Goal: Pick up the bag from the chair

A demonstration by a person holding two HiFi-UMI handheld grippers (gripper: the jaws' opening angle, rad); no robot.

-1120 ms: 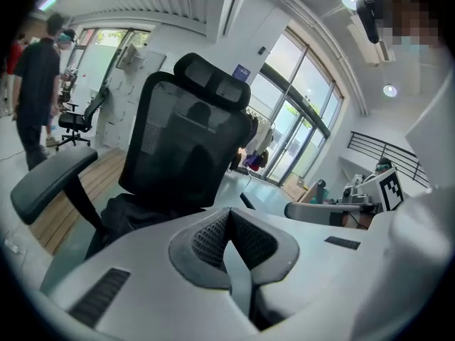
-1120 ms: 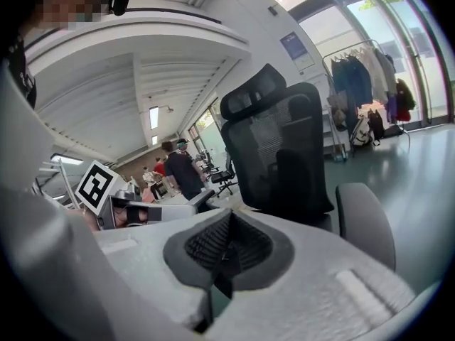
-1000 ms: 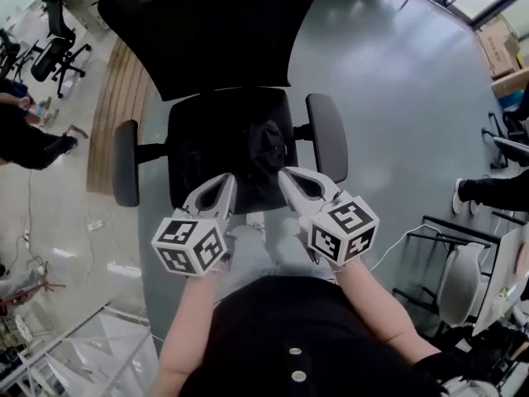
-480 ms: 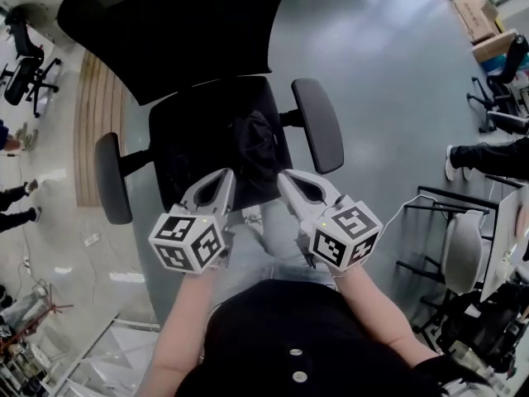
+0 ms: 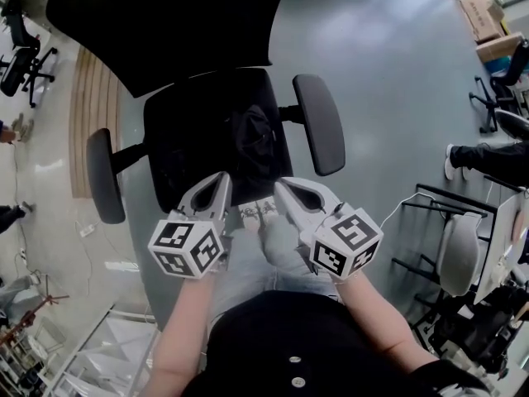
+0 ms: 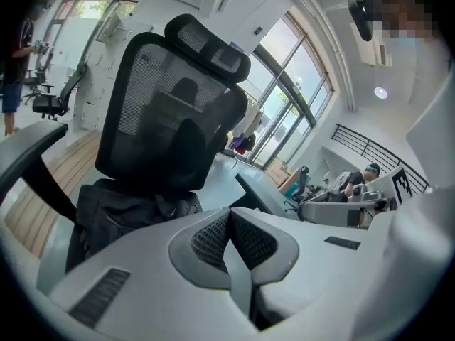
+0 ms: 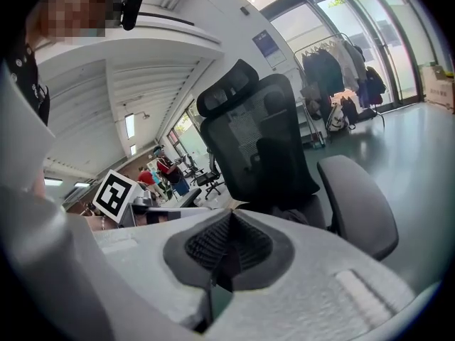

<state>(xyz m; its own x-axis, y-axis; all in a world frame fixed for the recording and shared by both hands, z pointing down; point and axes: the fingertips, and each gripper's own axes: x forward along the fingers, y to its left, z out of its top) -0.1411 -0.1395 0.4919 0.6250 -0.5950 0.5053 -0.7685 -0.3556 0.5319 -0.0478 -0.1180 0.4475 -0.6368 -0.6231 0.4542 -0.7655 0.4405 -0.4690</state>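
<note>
Nearest, the left tool (image 5: pixel 220 179) and the right tool (image 5: pixel 281 185) hover side by side at the front edge of the chair (image 5: pixel 319 124), each with its jaws pressed together on nothing. Just beyond them, the black bag (image 5: pixel 252 139) lies on the seat, in front of the tall mesh backrest.

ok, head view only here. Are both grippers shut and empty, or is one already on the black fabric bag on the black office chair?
Observer: Left gripper: its own view shows jaws pressed together, nothing between.
Operator: Right one?
Observer: Right gripper is likewise shut and empty.
Operator: Touching the bag?
Observer: No. The left gripper view shows the black fabric bag on the seat of the black mesh-backed office chair, beyond the jaw tips.
</note>
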